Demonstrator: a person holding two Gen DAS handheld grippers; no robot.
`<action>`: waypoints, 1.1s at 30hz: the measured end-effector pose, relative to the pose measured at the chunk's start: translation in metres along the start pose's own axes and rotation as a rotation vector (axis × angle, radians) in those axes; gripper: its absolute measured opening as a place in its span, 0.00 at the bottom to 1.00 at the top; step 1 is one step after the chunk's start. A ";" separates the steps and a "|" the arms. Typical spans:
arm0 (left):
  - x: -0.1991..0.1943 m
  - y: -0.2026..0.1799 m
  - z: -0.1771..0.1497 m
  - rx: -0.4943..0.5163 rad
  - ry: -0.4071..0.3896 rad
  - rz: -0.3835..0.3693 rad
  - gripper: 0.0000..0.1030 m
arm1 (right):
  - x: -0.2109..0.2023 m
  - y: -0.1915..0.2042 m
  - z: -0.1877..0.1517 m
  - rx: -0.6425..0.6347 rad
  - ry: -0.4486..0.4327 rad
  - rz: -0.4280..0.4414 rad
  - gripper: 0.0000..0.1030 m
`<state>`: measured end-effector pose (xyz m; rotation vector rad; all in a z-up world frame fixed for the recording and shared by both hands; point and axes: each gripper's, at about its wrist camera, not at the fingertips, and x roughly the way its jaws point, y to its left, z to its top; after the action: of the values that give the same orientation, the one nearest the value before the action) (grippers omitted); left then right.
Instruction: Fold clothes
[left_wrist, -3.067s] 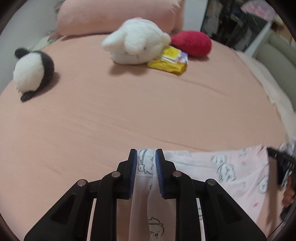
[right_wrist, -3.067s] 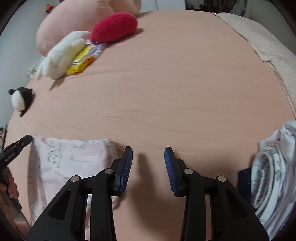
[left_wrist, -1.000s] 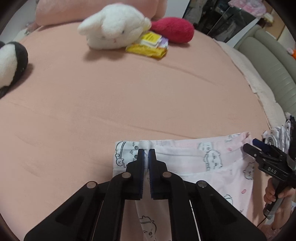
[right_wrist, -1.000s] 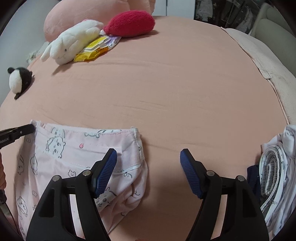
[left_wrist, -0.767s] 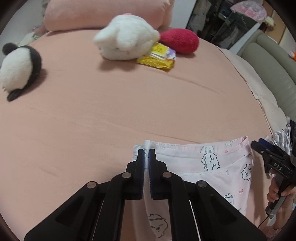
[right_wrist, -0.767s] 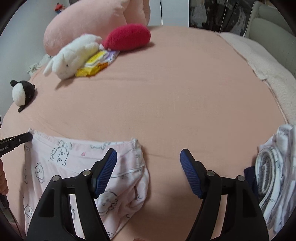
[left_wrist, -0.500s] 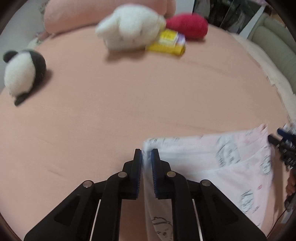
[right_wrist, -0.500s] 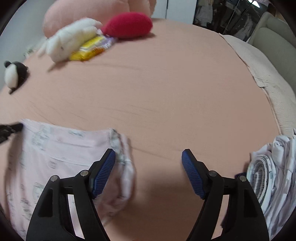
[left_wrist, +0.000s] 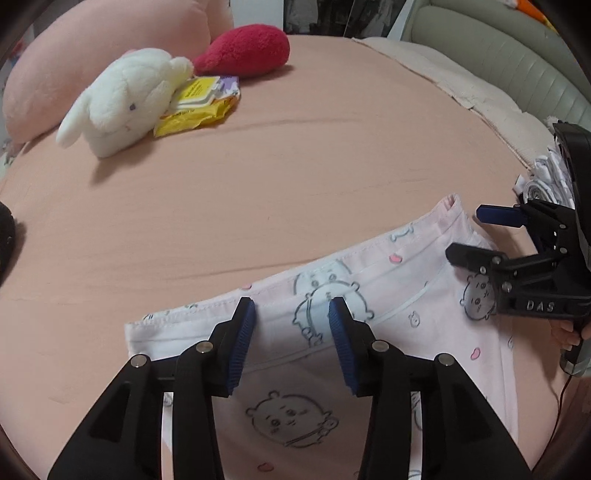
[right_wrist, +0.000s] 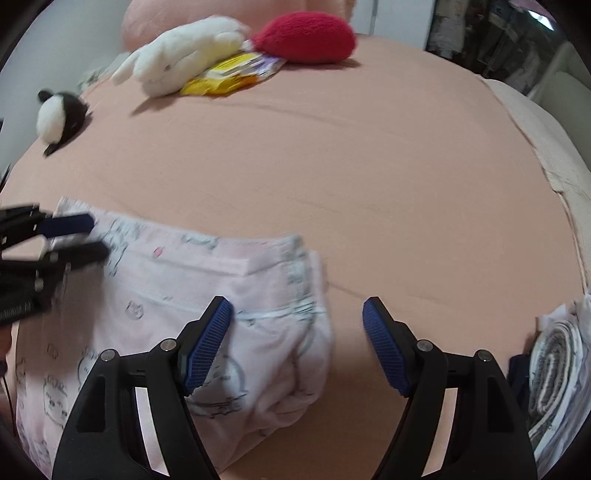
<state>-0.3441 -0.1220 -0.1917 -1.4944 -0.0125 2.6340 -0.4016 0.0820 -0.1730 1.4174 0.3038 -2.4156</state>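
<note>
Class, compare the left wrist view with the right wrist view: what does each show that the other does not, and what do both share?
Only the left wrist view shows the grey-green padded headboard and fingers on the right gripper's handle. Only the right wrist view shows the whole panda toy. Both show the pink printed garment lying flat on the pink bed sheet, the white plush, the red plush, the yellow packet, and both grippers with jaws apart.

The bed (left_wrist: 332, 155) is covered by a peach sheet; a pink printed garment (left_wrist: 406, 306), white plush (left_wrist: 125, 99), red plush (left_wrist: 243, 50) and yellow packet (left_wrist: 195, 110) are laid on it.
</note>
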 end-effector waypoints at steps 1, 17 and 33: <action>0.000 0.000 0.002 -0.001 -0.010 -0.007 0.42 | -0.001 -0.003 0.000 0.014 -0.008 -0.009 0.74; 0.012 -0.006 0.000 0.034 -0.002 -0.027 0.48 | -0.005 -0.010 0.004 0.069 -0.009 0.023 0.74; 0.001 -0.013 -0.005 0.095 -0.040 -0.057 0.12 | 0.003 -0.002 0.002 0.064 0.013 0.052 0.74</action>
<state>-0.3389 -0.1093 -0.1941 -1.3907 0.0642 2.5810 -0.4053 0.0830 -0.1743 1.4501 0.1926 -2.3949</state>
